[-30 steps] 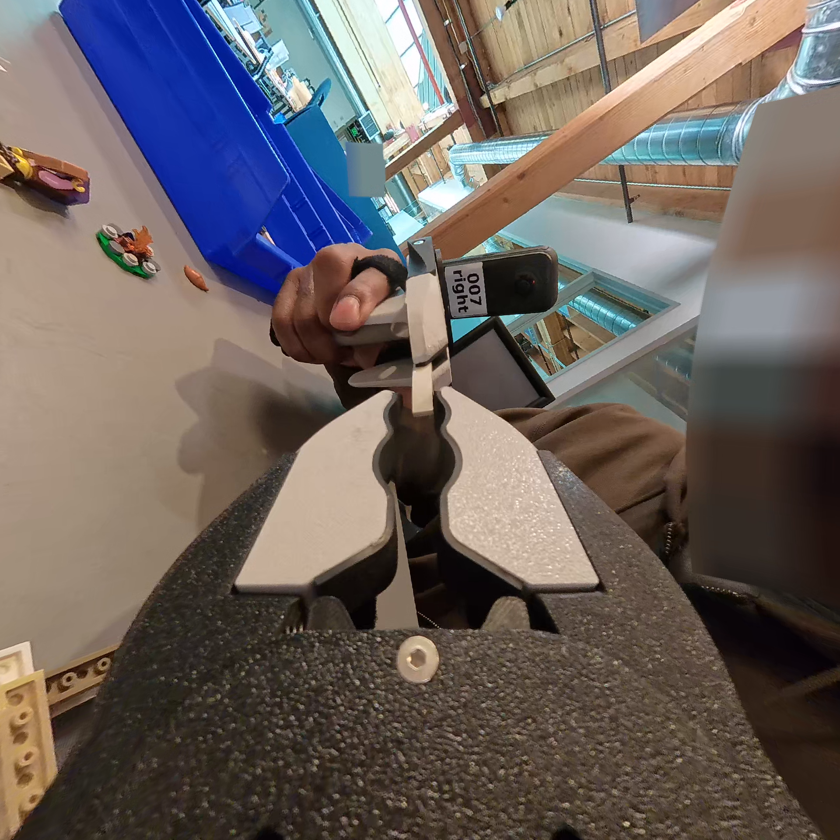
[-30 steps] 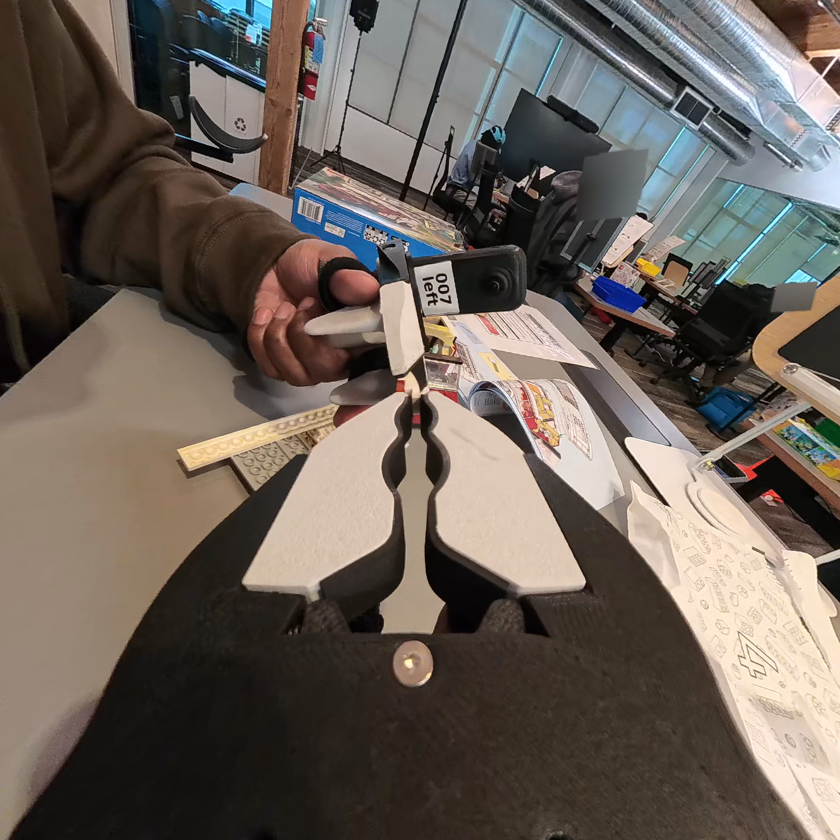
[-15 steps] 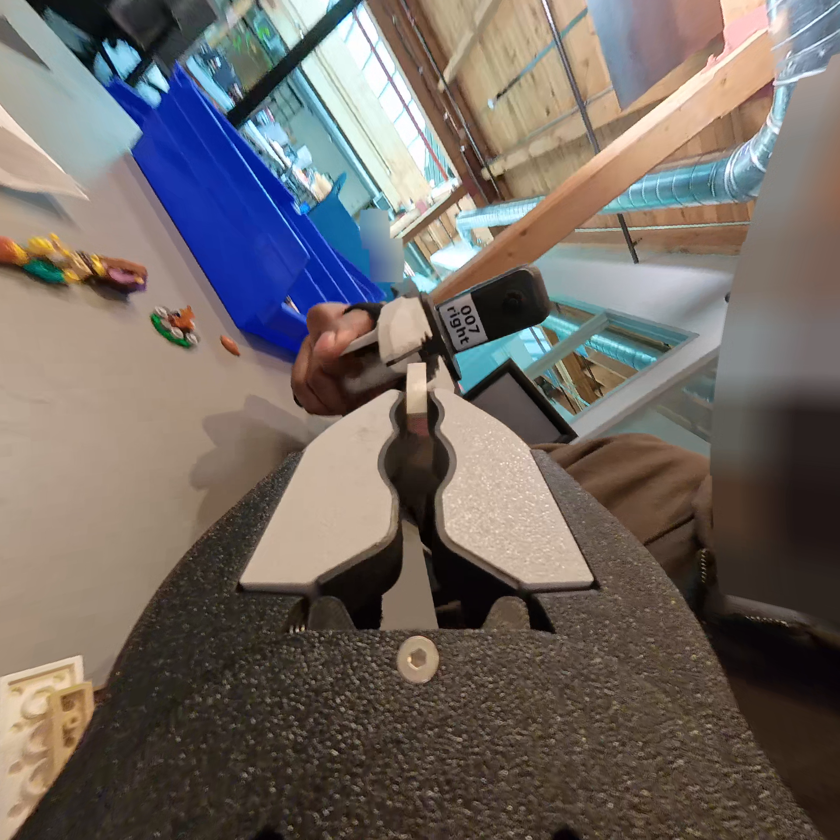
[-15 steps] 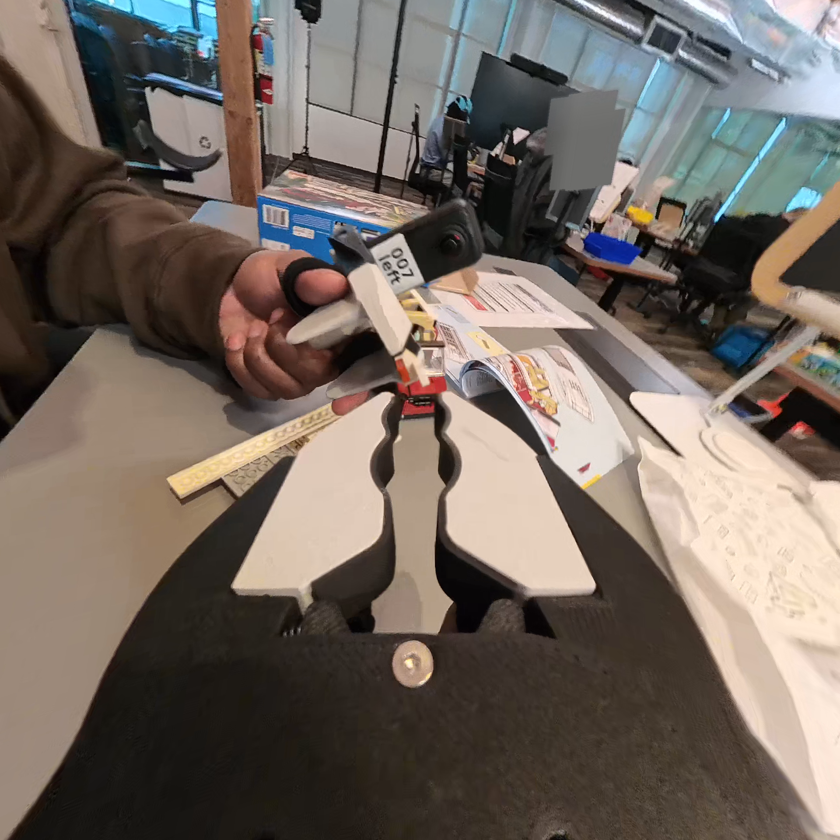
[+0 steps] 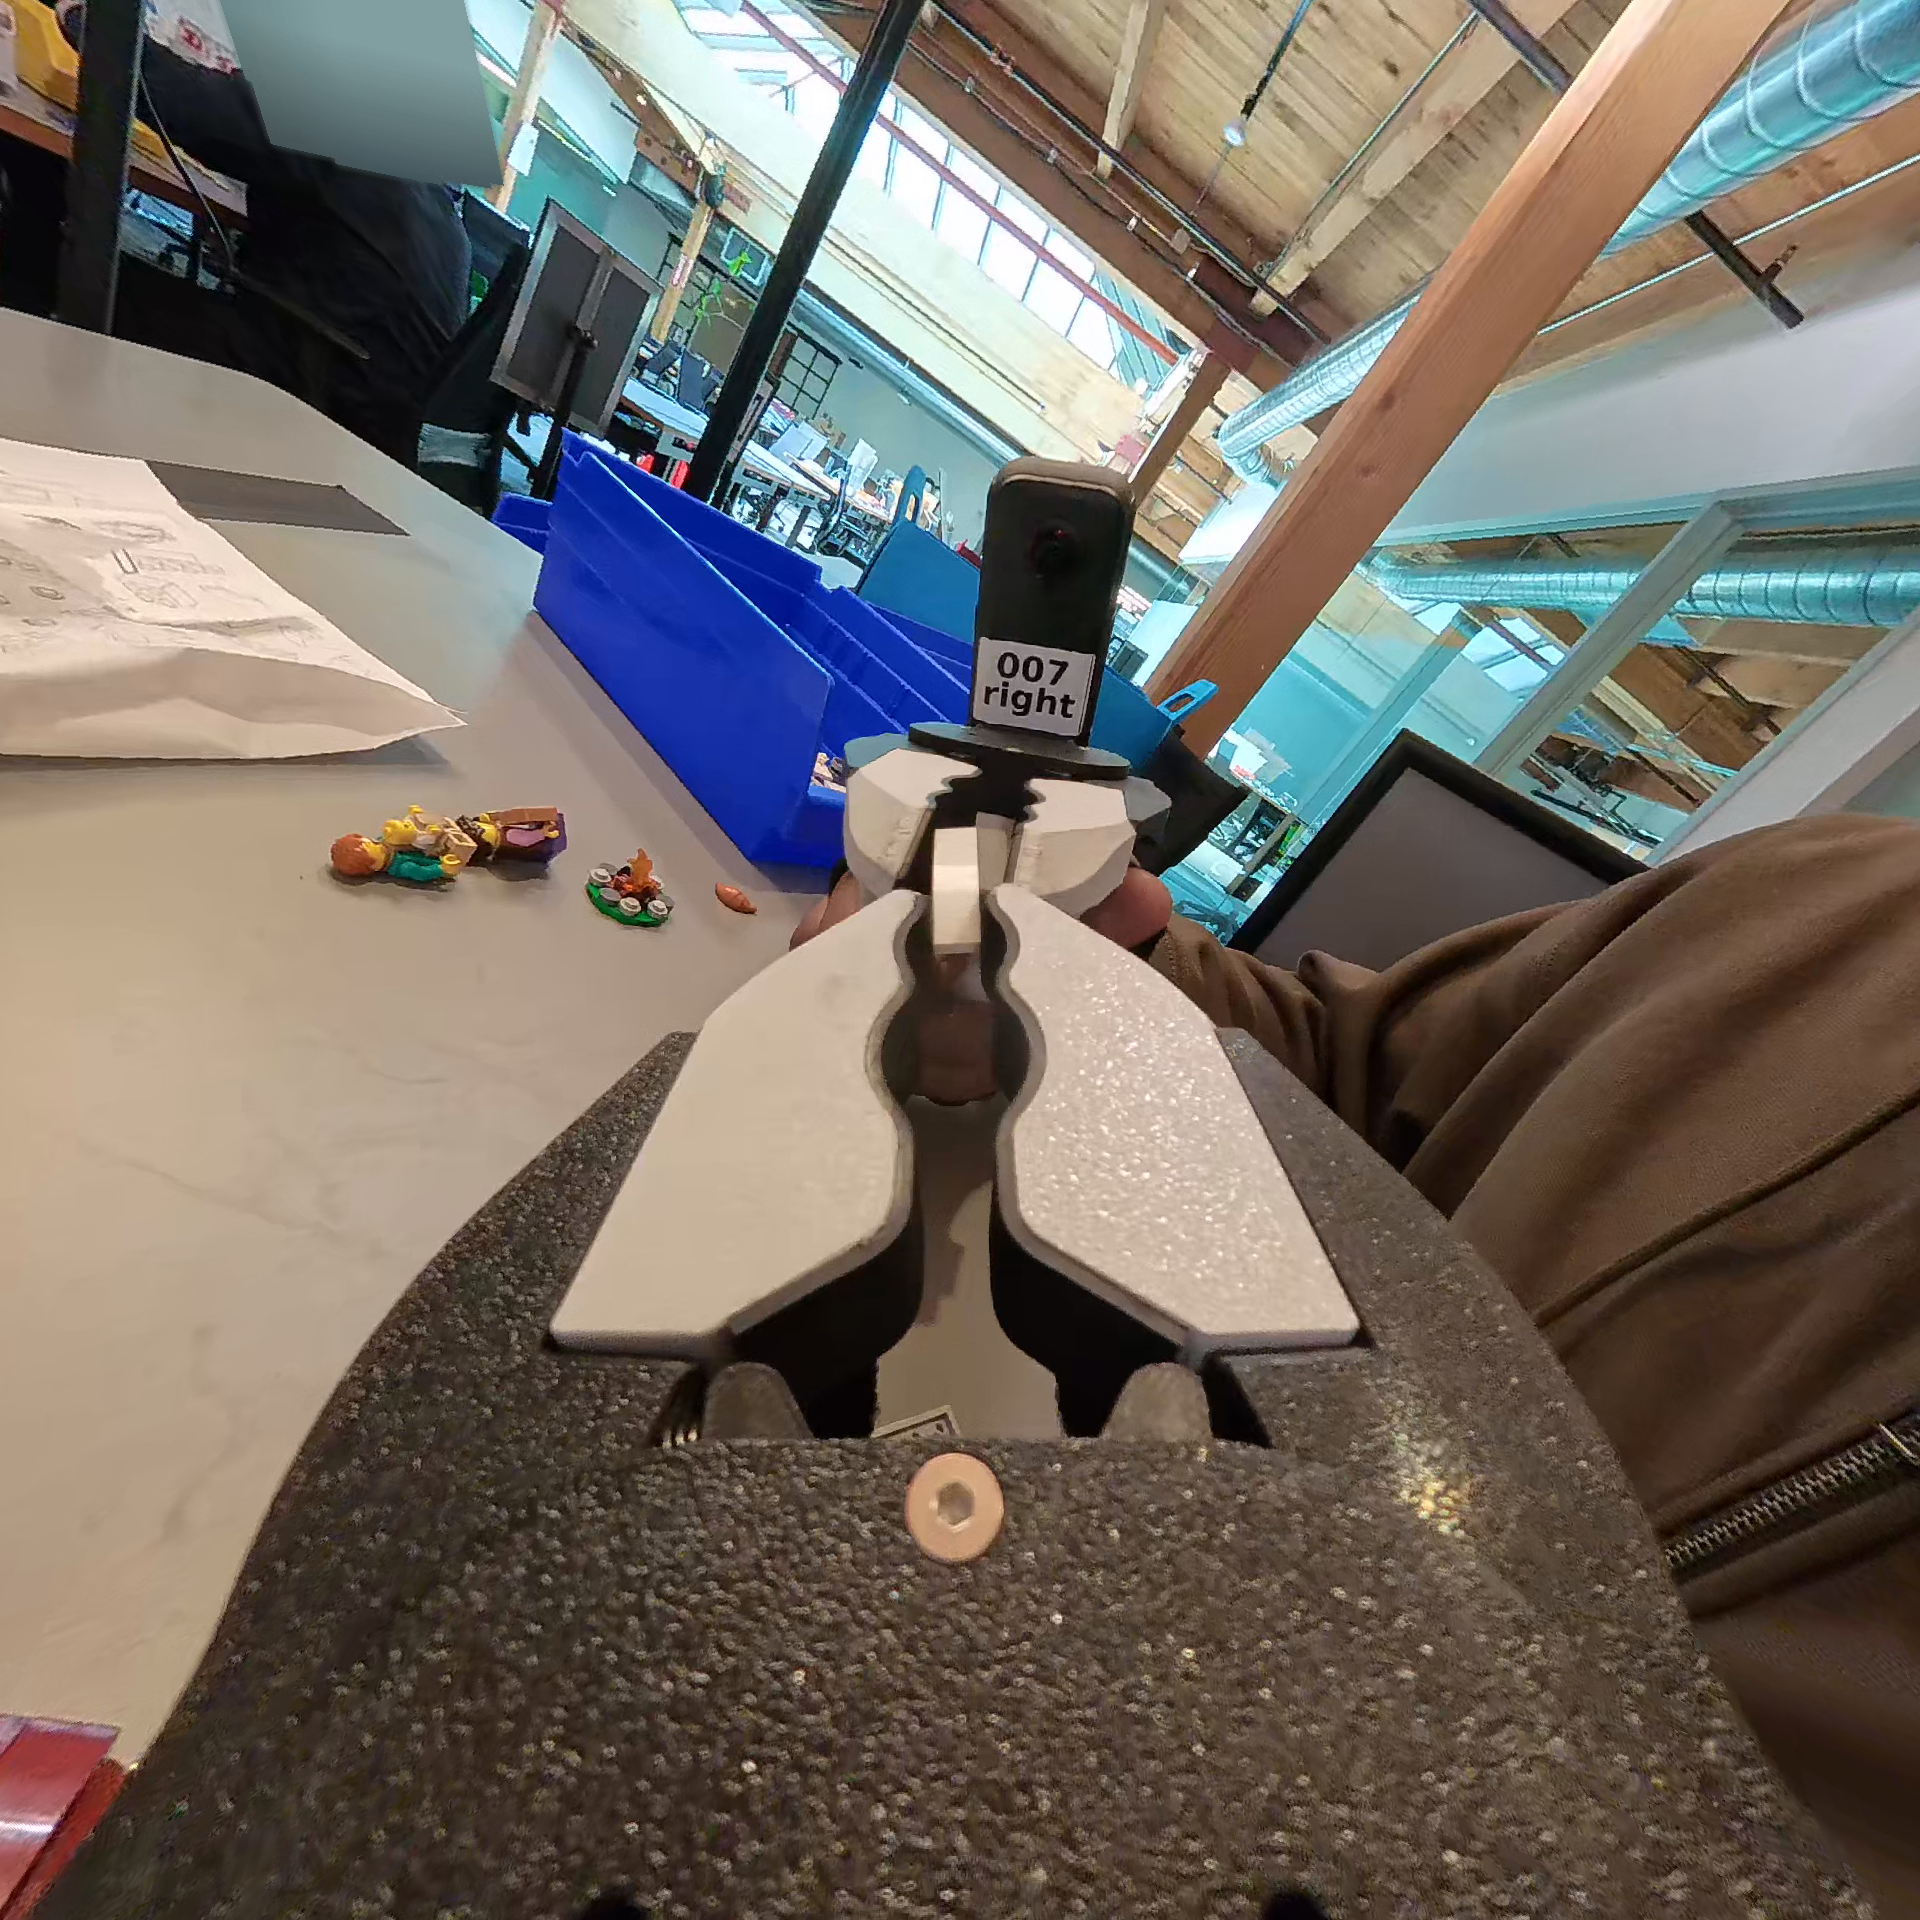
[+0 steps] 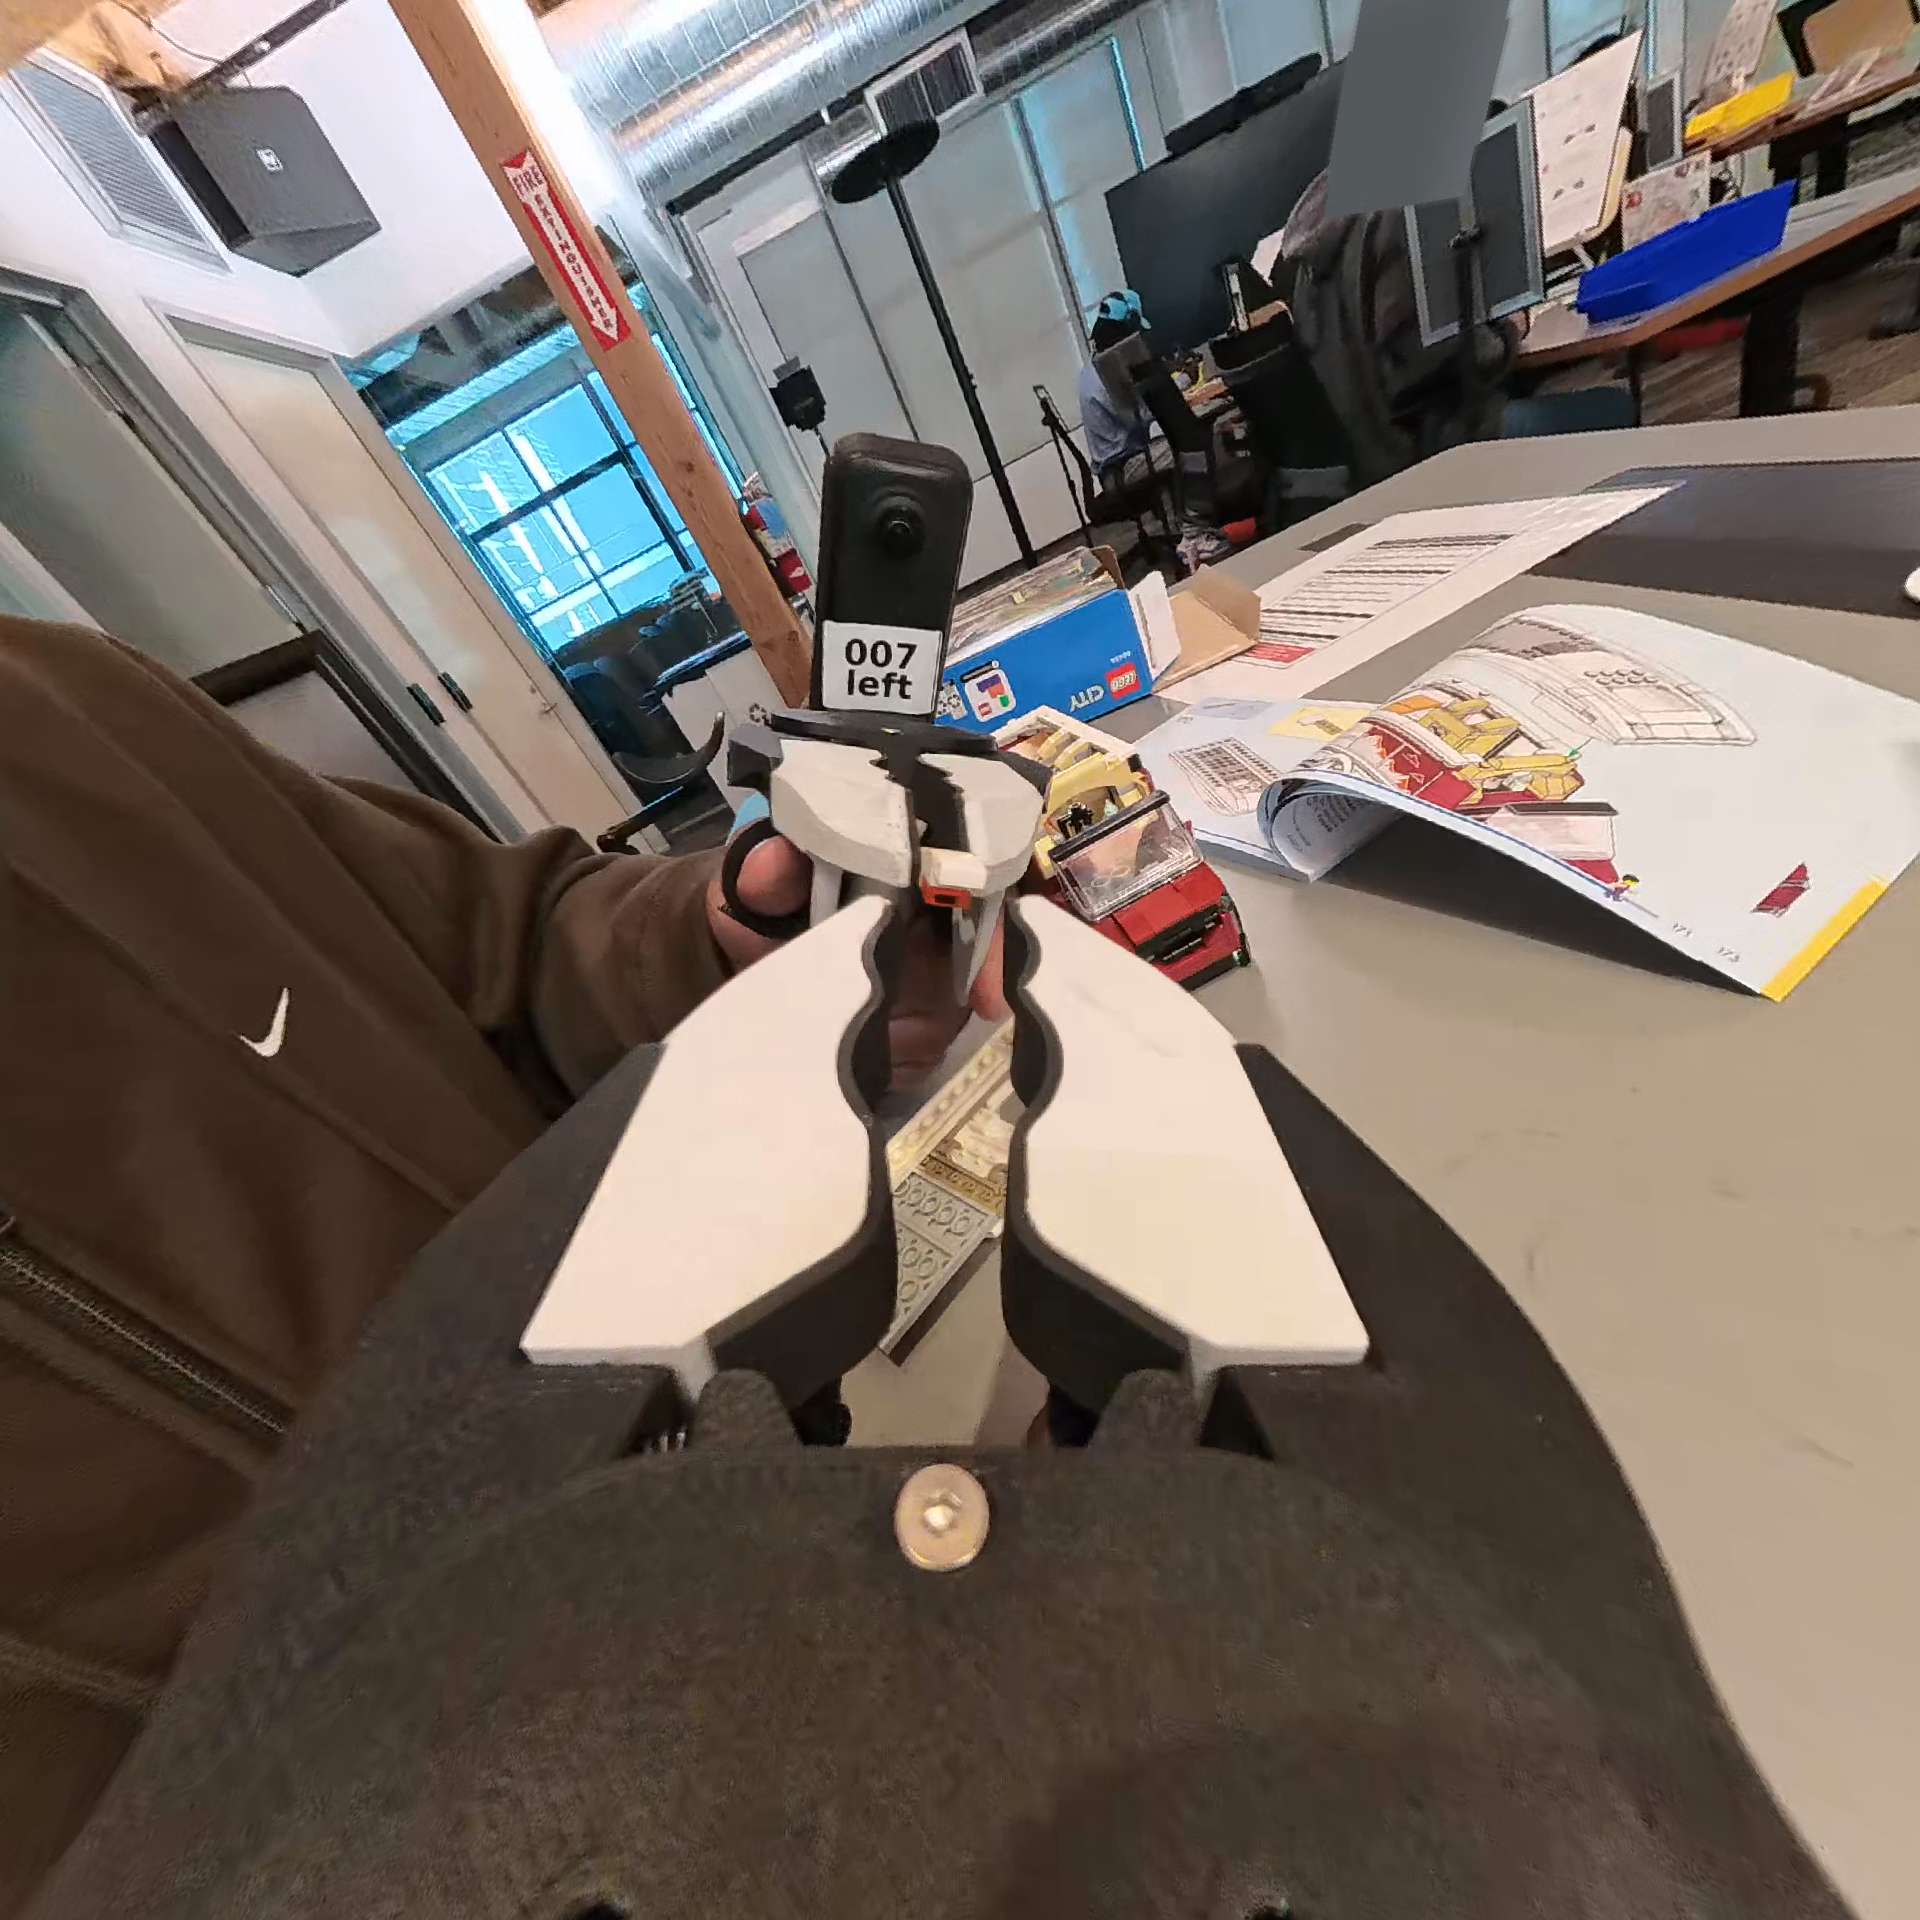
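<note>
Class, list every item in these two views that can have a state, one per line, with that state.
left gripper: jaws shut on a white brick.
right gripper: jaws open, gripping nothing.
instruction booklet: lying open.
blue box: end flap open.
minifigures: lying flat.
red brick vehicle: upright.

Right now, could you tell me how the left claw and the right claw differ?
The left claw is closed on a small white brick with an orange underside, while the right claw grips nothing. The left claw's fingers stand narrowly apart with the brick pressed between them. The right claw's fingers stand wider, with only open air between them. Both have pale fingers on a black body, and they face each other tip to tip.
</note>
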A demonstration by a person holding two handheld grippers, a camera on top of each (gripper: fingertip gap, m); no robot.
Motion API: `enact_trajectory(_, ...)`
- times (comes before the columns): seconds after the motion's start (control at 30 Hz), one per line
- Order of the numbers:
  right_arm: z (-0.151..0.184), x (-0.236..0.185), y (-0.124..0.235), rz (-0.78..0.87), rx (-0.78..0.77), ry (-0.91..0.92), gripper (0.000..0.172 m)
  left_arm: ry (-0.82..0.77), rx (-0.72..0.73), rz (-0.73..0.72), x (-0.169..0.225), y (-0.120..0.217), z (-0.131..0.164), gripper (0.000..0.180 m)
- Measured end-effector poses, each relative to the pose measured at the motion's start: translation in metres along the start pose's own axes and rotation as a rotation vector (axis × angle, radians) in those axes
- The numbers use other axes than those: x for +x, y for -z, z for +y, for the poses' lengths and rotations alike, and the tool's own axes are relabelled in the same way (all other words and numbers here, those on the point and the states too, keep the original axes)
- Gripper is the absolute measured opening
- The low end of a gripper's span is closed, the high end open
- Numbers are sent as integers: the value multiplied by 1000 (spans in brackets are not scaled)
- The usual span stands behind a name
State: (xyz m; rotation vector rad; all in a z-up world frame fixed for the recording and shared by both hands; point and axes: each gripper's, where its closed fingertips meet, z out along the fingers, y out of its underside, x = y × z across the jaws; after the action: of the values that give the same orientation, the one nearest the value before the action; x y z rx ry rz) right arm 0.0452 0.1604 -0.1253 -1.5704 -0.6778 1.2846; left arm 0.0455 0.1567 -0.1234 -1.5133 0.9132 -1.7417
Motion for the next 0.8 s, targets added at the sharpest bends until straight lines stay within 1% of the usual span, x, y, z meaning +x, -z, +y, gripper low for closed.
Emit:
enact_trajectory(0.23,4,-3,-3,-22,-10,-27,17,-40,-29,0,3,-2,4,8)
enact_trajectory(0.4,4,-5,-3,-43,-7,-41,10,-60,-48,-5,3,-3,7,8)
enact_trajectory(0.53,4,-7,-3,-55,-8,-32,9,-55,-54,2,4,-3,7,8)
enact_trajectory(0.6,5,-8,-2,-59,-12,2,8,-16,-57,16,5,-4,8,8)
enact_trajectory(0.8,6,-12,-2,-29,-52,150,8,193,-55,114,10,-3,9,9)
